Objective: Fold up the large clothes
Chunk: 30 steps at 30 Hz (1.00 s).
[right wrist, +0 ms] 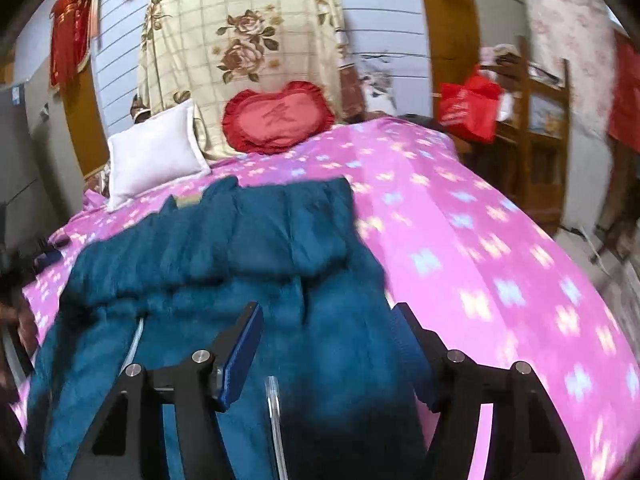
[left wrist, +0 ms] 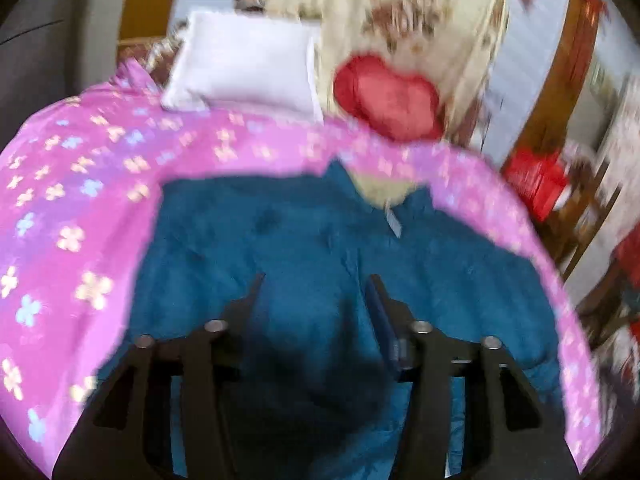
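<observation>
**Desk:** What do the jaws show?

**Photographer:** The left gripper (left wrist: 316,280) hangs over the fuzzy teal fleece garment (left wrist: 304,248) with its jaws partly apart, a clear gap between the tips and no cloth pinched in them. The right gripper (right wrist: 330,312) stands wider, its blue-padded fingers (right wrist: 240,356) either side of the same teal fleece (right wrist: 248,240); whether the fabric low down in that gap is touched I cannot tell, but nothing looks clamped.

**Desk:** And the garment?

**Photographer:** Spread on the pink bedsheet printed with pale flowers (right wrist: 480,240), collar end and its small label (left wrist: 394,224) toward the head of the bed. In the right wrist view an upper portion lies doubled over the lower, with a rumpled ridge across the middle (a first fold, by my reading, though untidy). Its lower part runs under both grippers toward the near edge of the bed.

**Desk:** Beyond it?

**Photographer:** A white square pillow (right wrist: 154,152), a red heart-shaped satin cushion (right wrist: 278,118) and a cream rose-print cloth (right wrist: 240,40) hung behind.

**Desk:** Progress?

**Photographer:** Early to middling, I judge. The piece is still long and loose; further folds and squaring the edges remain.
</observation>
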Tool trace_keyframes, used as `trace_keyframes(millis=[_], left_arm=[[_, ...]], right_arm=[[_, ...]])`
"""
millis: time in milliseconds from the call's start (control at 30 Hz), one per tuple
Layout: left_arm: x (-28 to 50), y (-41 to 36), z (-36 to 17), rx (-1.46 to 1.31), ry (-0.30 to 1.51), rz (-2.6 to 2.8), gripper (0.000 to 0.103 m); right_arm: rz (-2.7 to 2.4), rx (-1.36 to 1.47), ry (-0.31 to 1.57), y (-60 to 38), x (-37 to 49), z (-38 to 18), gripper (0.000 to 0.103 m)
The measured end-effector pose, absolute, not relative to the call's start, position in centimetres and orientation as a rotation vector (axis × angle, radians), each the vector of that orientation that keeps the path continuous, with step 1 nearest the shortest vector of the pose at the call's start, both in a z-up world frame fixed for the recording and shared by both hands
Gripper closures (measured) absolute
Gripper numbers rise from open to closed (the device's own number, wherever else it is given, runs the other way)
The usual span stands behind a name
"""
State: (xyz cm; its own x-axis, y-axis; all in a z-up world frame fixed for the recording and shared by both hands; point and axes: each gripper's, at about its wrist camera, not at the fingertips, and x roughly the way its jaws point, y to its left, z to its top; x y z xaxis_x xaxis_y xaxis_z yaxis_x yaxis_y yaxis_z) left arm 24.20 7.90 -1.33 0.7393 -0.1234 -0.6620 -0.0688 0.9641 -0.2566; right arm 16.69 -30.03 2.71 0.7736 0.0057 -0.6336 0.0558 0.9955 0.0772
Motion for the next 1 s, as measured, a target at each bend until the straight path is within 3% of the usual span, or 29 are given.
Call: trace_keyframes(millis=[33, 233, 367, 467, 533, 633, 700, 733, 867, 1000], left_arm=[[24.9, 7.5, -2.2, -0.240, 0.772, -0.004, 0.086], [25.1, 7.1, -6.5, -0.086, 0.782, 0.100, 0.085], [24.7, 8.8, -7.1, -0.152, 0.791, 0.114, 0.085], [24.5, 8.7, -7.1, -0.167, 0.796, 0.118, 0.085], [24.5, 8.6, -7.0, -0.159, 0.800, 0.131, 0.085], [24.5, 8.6, -6.9, -0.164, 0.801, 0.129, 0.085], [24.5, 8.7, -6.9, -0.172, 0.802, 0.127, 0.085], [24.6, 8.7, -6.9, -0.172, 0.805, 0.128, 0.085], [24.8, 8.7, -7.1, -0.175, 0.813, 0.127, 0.085], [24.9, 8.6, -7.1, -0.172, 0.818, 0.133, 0.085]], right_arm=[[-0.023, 0.094, 0.685, -30.0, 18.4, 3.0, 0.038], [0.104, 0.083, 0.715, -28.2, 26.5, 1.4, 0.038], [0.110, 0.007, 0.951, -27.7, 30.1, -5.4, 0.032], [0.111, 0.021, 1.002, -28.0, 30.8, -5.1, 0.035], [0.074, -0.002, 0.950, -27.5, 31.1, -2.7, 0.050], [0.029, 0.022, 0.760, -26.8, 31.1, 1.6, 0.050], [-0.020, 0.000, 0.693, -25.6, 32.4, 2.8, 0.039], [-0.031, -0.013, 0.710, -25.4, 33.1, 2.4, 0.026], [-0.040, 0.019, 0.997, -25.3, 37.3, -4.9, 0.022], [-0.053, 0.080, 0.941, -26.8, 35.7, -4.8, 0.021]])
